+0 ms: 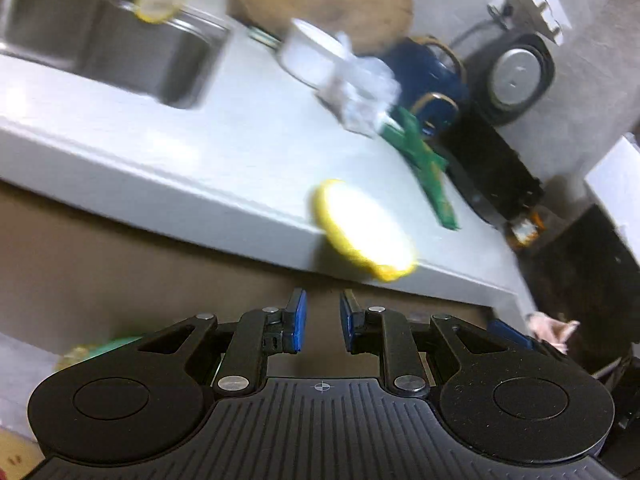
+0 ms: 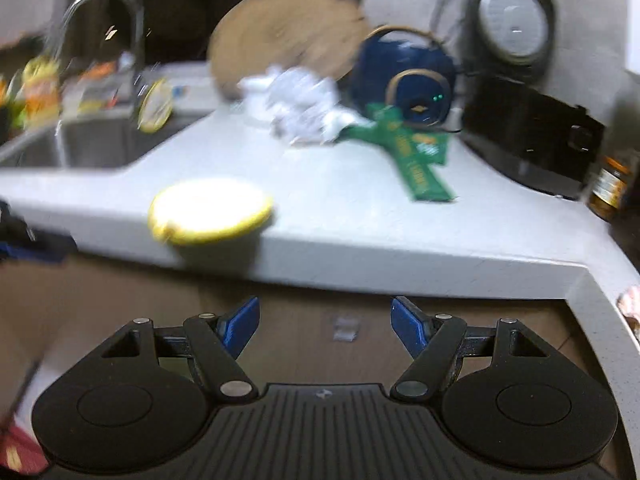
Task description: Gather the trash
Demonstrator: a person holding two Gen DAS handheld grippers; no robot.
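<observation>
Two views, both blurred: you are in front of a grey counter with trash on it.

Left view, gripper: your left gripper [image 1: 323, 320] sits below the counter edge, blue pads [image 1: 299, 320] close together with a narrow gap, nothing between them.
Left view, counter: the counter [image 1: 224, 168] runs across the frame at a tilt, brown cabinet front under it.
Left view, lid: a yellow-rimmed lid [image 1: 362, 230] lies at the front edge and hangs partly over it, just above and right of your pads.
Left view, wrapper: a green wrapper [image 1: 424, 164] lies flat further back, beside a black appliance [image 1: 492, 172].
Left view, paper: crumpled white paper [image 1: 364, 92] sits behind the wrapper, touching its far end, next to a white cup [image 1: 308, 54].
Left view, sink: a steel sink [image 1: 100, 36] is at the far left.

Right view, gripper: your right gripper [image 2: 325, 326] is spread wide, empty, also below the counter edge.
Right view, lid: the lid [image 2: 210, 210] is up and left of your fingers, overhanging the edge.
Right view, wrapper: the wrapper [image 2: 412, 156] lies mid-counter, well apart from the lid.
Right view, paper: the paper [image 2: 298, 110] is piled behind it, in front of a round wooden board [image 2: 280, 28].
Right view, background: a blue pot [image 2: 404, 76] stands right of the paper; a faucet [image 2: 108, 16] arches over the sink [image 2: 96, 144].
</observation>
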